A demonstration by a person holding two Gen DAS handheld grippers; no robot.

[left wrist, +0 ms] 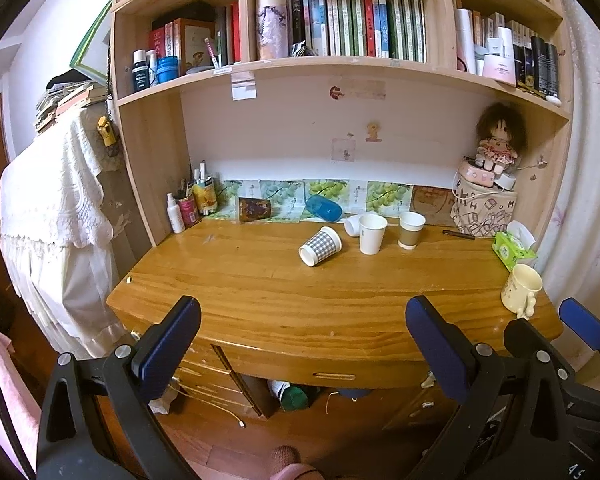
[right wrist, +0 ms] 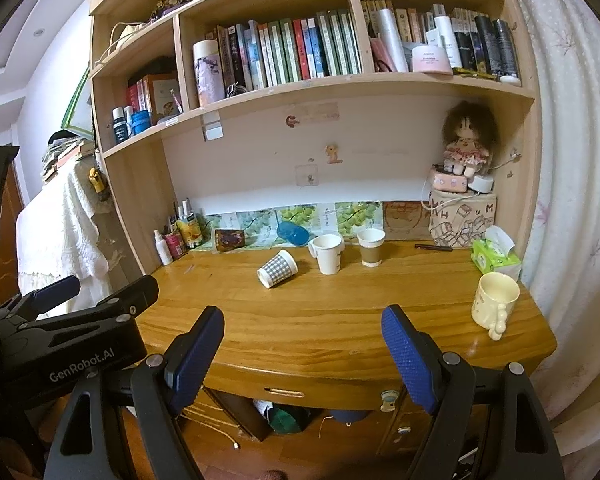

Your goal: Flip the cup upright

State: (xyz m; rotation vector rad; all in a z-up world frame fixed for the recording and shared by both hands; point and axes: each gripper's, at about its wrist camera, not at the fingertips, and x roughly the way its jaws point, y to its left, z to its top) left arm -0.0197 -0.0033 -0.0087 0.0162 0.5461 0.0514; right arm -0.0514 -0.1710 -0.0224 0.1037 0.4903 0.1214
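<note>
1. The left gripper (left wrist: 302, 332) sits at the bottom of its own view, its jaws spread wide with nothing between them, held off the front edge of the desk (left wrist: 260, 292).
2. The right gripper (right wrist: 302, 344) fills the lower part of its view, jaws likewise wide apart and empty, also short of the desk front.
3. The checked cup (left wrist: 320, 246) lies on its side near the middle of the desk, mouth turned toward the lower left of the frame.
4. Just right of it stand a white paper cup (left wrist: 372, 234) and a brown-banded cup (left wrist: 411, 230), both upright.
5. A blue cup (left wrist: 324, 208) lies tipped against the back wall, and a small white cup (left wrist: 352, 225) lies behind the white paper cup.
6. A cream mug (left wrist: 521, 288) stands upright at the right edge of the desk, near a green tissue pack (left wrist: 514, 249).
</note>
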